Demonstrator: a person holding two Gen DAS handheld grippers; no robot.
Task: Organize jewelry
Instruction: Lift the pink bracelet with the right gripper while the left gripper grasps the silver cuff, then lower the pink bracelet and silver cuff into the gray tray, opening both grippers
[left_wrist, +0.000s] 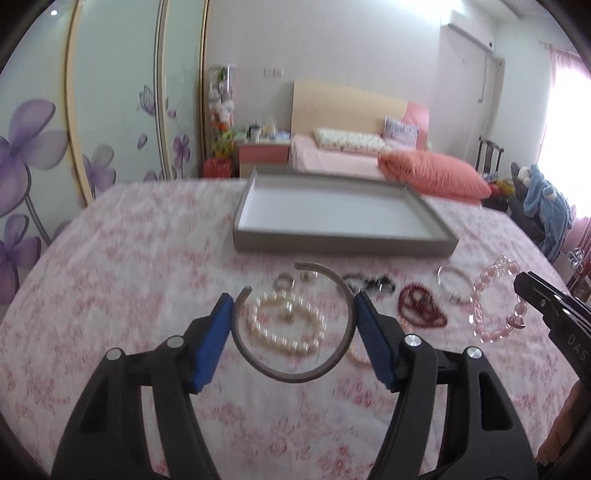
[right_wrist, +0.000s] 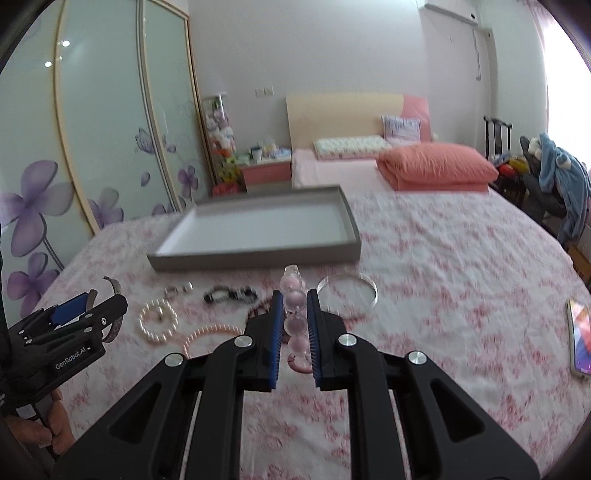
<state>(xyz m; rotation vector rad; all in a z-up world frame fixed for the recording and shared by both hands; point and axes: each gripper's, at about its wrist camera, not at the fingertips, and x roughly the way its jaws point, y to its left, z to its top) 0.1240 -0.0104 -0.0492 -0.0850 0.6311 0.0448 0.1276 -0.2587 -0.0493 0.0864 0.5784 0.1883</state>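
Observation:
My left gripper (left_wrist: 294, 310) is shut on a grey open bangle (left_wrist: 291, 376), held across its width above the floral cloth. My right gripper (right_wrist: 295, 306) is shut on a pink bead bracelet (right_wrist: 295, 325), which also shows in the left wrist view (left_wrist: 491, 295). On the cloth lie a pearl bracelet (left_wrist: 288, 332), small rings (left_wrist: 284, 282), a black bead bracelet (left_wrist: 369, 282), a dark red bead string (left_wrist: 421, 306) and a clear bangle (right_wrist: 347, 297). An empty grey tray (left_wrist: 343, 245) sits behind them and shows in the right wrist view (right_wrist: 258, 254).
A phone (right_wrist: 580, 339) lies at the right on the cloth. A small pink bead bracelet (right_wrist: 210, 332) lies near the pearls. Behind the table are a bed with an orange pillow (right_wrist: 436, 166), a nightstand (right_wrist: 266, 173) and wardrobe doors (right_wrist: 92, 147).

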